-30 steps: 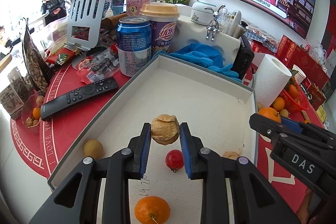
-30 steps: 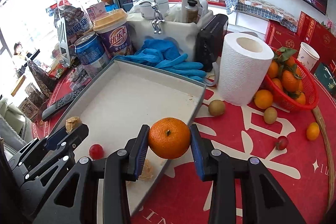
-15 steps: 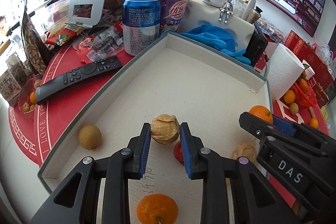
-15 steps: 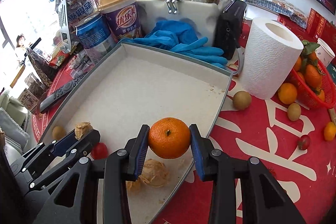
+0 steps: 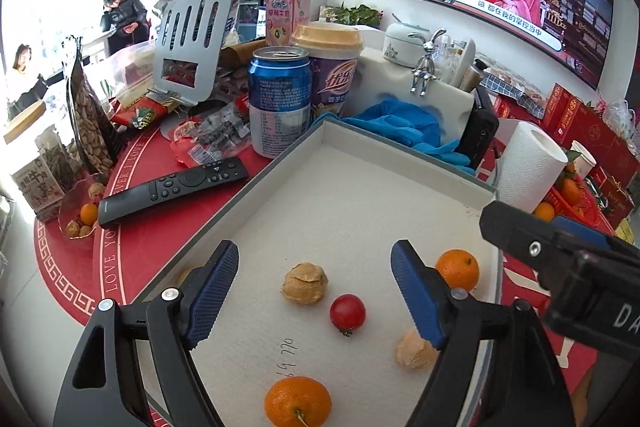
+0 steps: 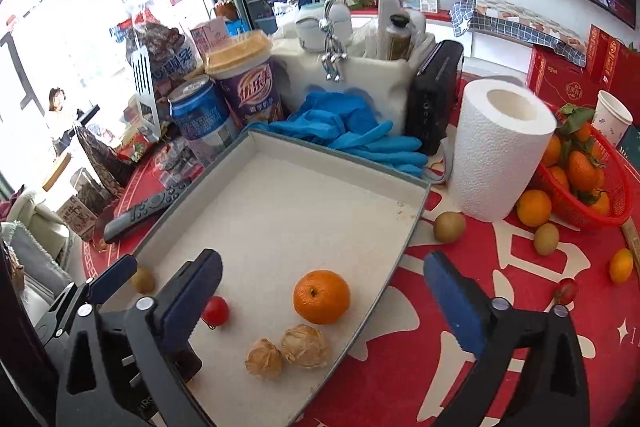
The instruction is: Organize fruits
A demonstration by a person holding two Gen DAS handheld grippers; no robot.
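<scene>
A grey-rimmed white tray (image 5: 276,163) (image 6: 412,223) holds fruit. In the left wrist view a husked physalis (image 5: 305,283) lies between the wide-open fingers of my left gripper (image 5: 316,287), with a cherry tomato (image 5: 347,311), a second physalis (image 5: 414,351) and two oranges (image 5: 458,269) (image 5: 298,401) nearby. In the right wrist view my right gripper (image 6: 320,295) is open around an orange (image 6: 322,297) resting on the tray; two physalis (image 6: 306,345) (image 6: 264,357), the tomato (image 6: 215,310) and a small brown fruit (image 6: 143,279) lie near it.
Outside the tray on the red cloth lie kiwis (image 6: 449,227), a small orange (image 6: 621,265) and a tomato (image 6: 565,290). A red basket of oranges (image 6: 580,187), paper roll (image 6: 496,147), blue gloves (image 6: 352,131), can (image 5: 280,99), cup (image 5: 332,67) and remote (image 5: 172,189) surround it.
Both grippers opened. The left let go of the physalis and the right let go of the orange; both fruits now rest on the tray floor.
</scene>
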